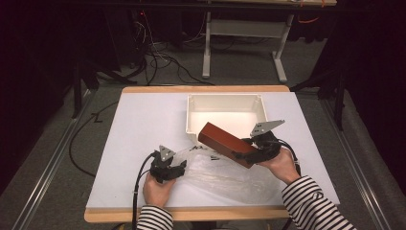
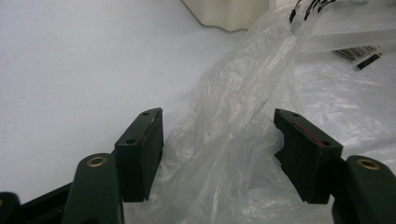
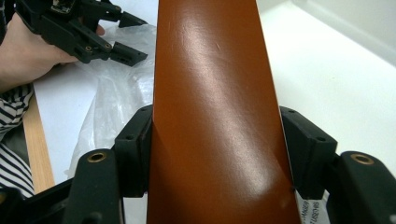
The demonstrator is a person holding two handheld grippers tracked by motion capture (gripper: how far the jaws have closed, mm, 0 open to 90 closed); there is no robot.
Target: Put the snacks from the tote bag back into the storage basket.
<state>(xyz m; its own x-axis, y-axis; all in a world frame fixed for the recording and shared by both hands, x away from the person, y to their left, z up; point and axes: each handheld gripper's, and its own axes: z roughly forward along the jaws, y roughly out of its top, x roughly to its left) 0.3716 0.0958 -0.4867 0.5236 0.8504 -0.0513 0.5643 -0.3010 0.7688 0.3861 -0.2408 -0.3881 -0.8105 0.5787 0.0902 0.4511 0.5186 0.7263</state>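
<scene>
A long reddish-brown box (image 1: 225, 143) hangs tilted over the table, its far end above the near rim of the white bin (image 1: 191, 112). My right gripper (image 1: 256, 149) is shut on the box's near end; in the right gripper view both pads press the sides of the brown box (image 3: 215, 116). A crumpled clear plastic bag (image 1: 220, 175) lies on the white table. My left gripper (image 1: 178, 168) rests at the bag's left edge, jaws open, with a fold of the plastic bag (image 2: 233, 130) lying loose between the pads (image 2: 142, 149).
The white table (image 1: 139, 134) has a wooden front edge. The bin sits at the back centre. A barcode label (image 2: 362, 55) shows through the bag. A cable (image 1: 139, 182) trails from the left gripper. Table legs and cables stand on the floor beyond.
</scene>
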